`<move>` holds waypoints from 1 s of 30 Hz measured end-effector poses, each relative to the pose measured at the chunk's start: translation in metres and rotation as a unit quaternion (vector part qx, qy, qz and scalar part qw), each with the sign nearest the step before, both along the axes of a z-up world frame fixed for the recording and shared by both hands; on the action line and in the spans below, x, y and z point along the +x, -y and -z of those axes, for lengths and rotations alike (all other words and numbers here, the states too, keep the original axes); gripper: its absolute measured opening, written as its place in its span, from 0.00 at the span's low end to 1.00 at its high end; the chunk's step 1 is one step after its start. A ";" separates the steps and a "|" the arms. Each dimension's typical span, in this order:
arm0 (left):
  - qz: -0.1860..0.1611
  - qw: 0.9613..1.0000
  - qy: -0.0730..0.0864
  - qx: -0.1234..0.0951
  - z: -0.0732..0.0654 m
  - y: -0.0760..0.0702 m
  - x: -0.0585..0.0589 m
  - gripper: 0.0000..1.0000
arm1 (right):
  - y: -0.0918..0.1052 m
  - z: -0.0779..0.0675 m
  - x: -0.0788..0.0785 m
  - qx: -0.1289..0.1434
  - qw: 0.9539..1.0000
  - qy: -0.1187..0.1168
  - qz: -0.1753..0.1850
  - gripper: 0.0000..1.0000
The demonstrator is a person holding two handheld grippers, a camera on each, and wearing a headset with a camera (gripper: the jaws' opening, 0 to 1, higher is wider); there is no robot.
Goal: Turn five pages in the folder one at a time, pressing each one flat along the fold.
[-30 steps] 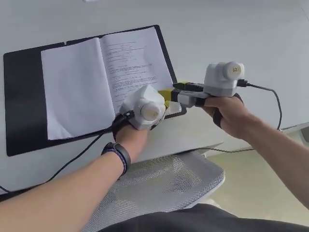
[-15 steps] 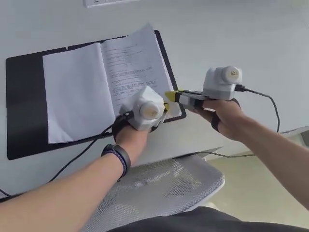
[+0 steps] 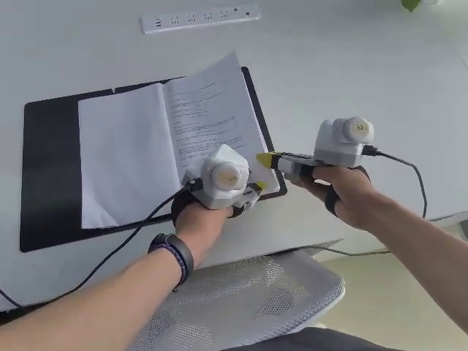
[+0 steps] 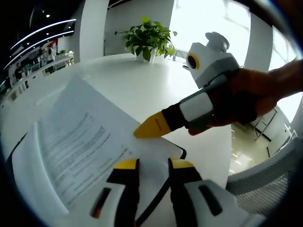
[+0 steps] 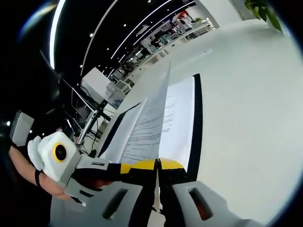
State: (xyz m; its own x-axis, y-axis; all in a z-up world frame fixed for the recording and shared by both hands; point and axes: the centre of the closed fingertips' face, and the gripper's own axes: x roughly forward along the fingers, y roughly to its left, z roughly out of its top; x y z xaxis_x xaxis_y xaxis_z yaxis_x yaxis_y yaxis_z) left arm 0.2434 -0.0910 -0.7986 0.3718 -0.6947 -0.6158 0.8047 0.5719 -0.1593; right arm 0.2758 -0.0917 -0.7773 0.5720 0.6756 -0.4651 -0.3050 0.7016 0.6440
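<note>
Folder [image 3: 47,175] is lying open on the white counter [image 3: 351,58], taking up the left and centre of the head view, with its black cover showing around the sheets. Blank sheet [image 3: 124,161] is lying flat on the left half. Fold [image 3: 167,139] is running from upper to lower frame, leaning slightly, just left of centre. Printed page [image 3: 212,121] is sitting right of the fold, its outer edge and upper right corner standing up off the cover. In the right gripper view the same page [image 5: 151,118] is showing nearly edge-on, climbing straight up out of the jaws.

Left tongs [image 3: 252,194] are hovering at the page's lower right corner, jaws parted and gripping nothing. Their own view [image 4: 154,164] is showing the gap, with print underneath. Right tongs [image 3: 267,158] are sitting furthest right, clenched on the outer edge of the printed page, low on that edge.

Judgement: the fold is lying to the left of both tongs, its long axis crossing the line of pull, so the held edge is needing to arc leftward over it. Left tongs are the nearer pair to the fold, so they are likely the ones for pressing.
</note>
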 end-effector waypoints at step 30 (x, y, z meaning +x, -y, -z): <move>-0.049 0.998 0.048 -0.014 -0.075 -0.101 0.003 0.55 | -0.018 -0.065 0.002 0.041 0.998 0.049 0.002 0.00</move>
